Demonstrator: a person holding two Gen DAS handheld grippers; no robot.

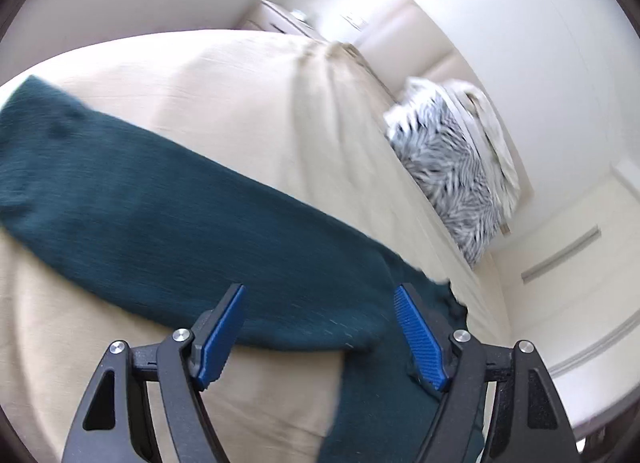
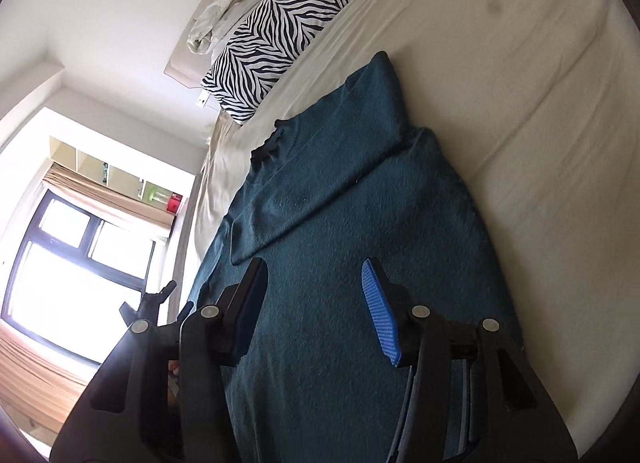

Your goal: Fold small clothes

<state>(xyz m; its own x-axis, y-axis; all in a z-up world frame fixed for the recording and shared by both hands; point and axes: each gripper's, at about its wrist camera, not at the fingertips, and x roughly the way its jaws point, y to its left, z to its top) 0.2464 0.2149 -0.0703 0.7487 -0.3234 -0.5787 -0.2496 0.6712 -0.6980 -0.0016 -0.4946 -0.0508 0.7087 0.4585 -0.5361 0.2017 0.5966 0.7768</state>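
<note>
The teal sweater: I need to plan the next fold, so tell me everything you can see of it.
The teal sweater is a dark blue-green knit with a fine ribbed texture and a darker neckline. It lies flat on the cream bed sheet, one sleeve already folded diagonally across the body, the other reaching away toward the pillow end. Both grippers, left gripper and right gripper, hang over it with jaws apart, gripping nothing. In the left wrist view it is motion-blurred.

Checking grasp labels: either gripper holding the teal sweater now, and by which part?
Nothing held. Left gripper and right gripper are open above the teal sweater on the bed.
</note>
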